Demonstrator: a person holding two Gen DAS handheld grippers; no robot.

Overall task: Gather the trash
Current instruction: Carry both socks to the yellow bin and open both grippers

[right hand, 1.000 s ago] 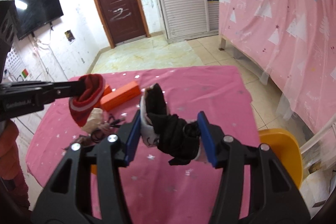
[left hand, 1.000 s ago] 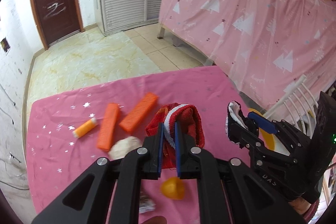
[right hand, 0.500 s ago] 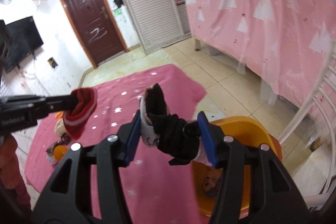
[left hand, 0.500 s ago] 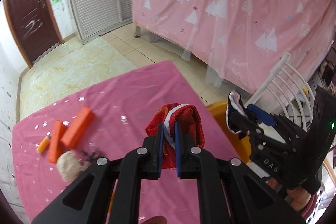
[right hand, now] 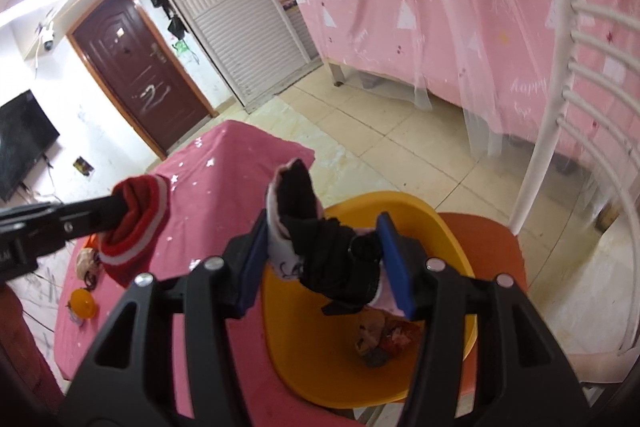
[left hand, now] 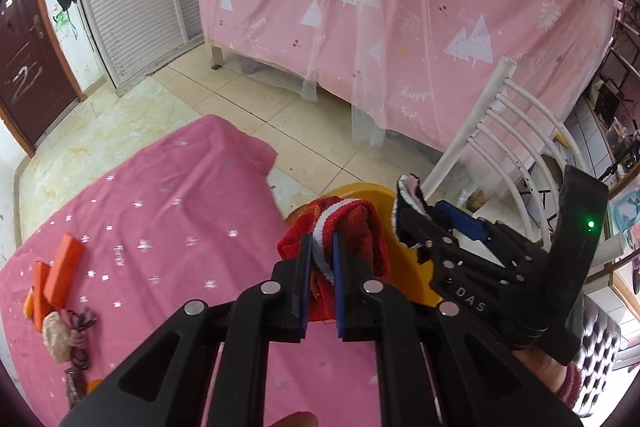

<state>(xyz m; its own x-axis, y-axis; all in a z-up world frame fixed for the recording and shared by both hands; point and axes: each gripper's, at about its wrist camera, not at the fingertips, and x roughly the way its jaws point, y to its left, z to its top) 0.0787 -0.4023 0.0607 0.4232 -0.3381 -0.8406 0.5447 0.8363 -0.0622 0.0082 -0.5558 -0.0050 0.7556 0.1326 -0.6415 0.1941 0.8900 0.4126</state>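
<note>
My left gripper is shut on a red cloth with a white stripe, held near the table's right edge beside the yellow basin. The right wrist view shows that red cloth hanging over the pink table. My right gripper is shut on a bundle of black and pink-white fabric, held right above the yellow basin. The basin stands on an orange chair seat and holds some crumpled scraps. In the left wrist view the right gripper is at the right with its bundle.
On the pink tablecloth lie orange blocks, a beige wad with black cord and a small orange ball. A white chair back rises at the right. A pink curtain hangs behind, above a tiled floor.
Both grippers have swung right from over the table's middle to the yellow basin at its right edge, each keeping its cloth. The orange blocks have slid to the far left of the view.
</note>
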